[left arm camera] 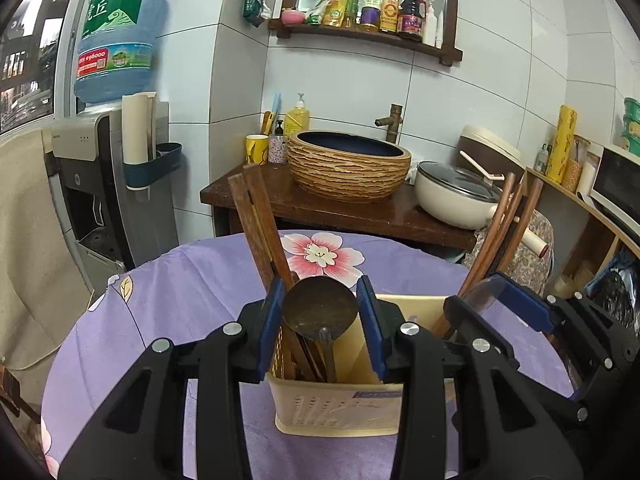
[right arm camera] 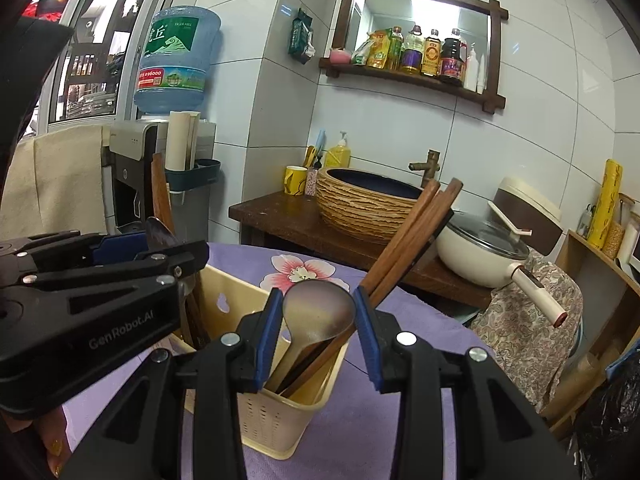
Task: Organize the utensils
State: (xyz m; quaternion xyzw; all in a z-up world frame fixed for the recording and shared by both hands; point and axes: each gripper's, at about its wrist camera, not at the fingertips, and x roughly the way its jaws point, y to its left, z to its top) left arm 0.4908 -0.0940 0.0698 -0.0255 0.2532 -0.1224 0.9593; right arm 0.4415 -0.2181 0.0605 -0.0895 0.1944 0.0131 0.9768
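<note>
A cream utensil holder (left arm camera: 340, 408) stood near the near edge of the round purple-clothed table (left arm camera: 168, 304), open cloth on its far side. The left gripper (left arm camera: 320, 312) pinched a dark spoon (left arm camera: 319, 307) in the left compartment beside wooden chopsticks (left arm camera: 256, 216). The right gripper (right arm camera: 316, 312) pinched a pale spoon (right arm camera: 318, 306) in the right compartment, chopsticks (right arm camera: 412, 232) leaning right.

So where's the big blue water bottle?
The water bottle is at the top left of both views, upside down on the dispenser by the window, left of the sink.
</note>
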